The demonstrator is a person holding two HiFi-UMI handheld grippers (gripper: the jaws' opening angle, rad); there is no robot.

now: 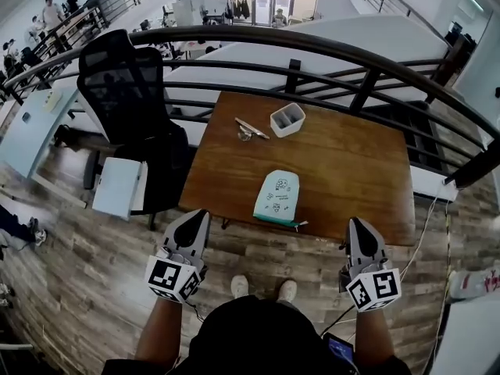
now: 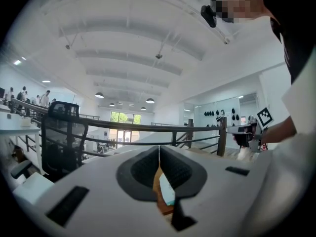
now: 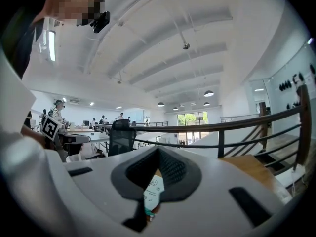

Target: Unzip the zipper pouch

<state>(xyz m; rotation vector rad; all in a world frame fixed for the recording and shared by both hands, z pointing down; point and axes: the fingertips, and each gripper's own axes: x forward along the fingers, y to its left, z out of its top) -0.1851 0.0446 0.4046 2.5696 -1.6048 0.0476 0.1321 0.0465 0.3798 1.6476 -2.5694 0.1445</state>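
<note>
Wooden table [image 1: 351, 170] before me; pale green zipper pouch [image 1: 277, 196] lies flat near my edge; white open container [image 1: 287, 119] stands toward the far edge; slim metal item [image 1: 250, 129] lies just left of it.

Head view looks steeply down on the table [image 1: 351, 170] — gripper views face low across it, sharing the pouch [image 1: 277, 195].

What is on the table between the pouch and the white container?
Nothing: the head view shows only bare tabletop between pouch and white container.
</note>
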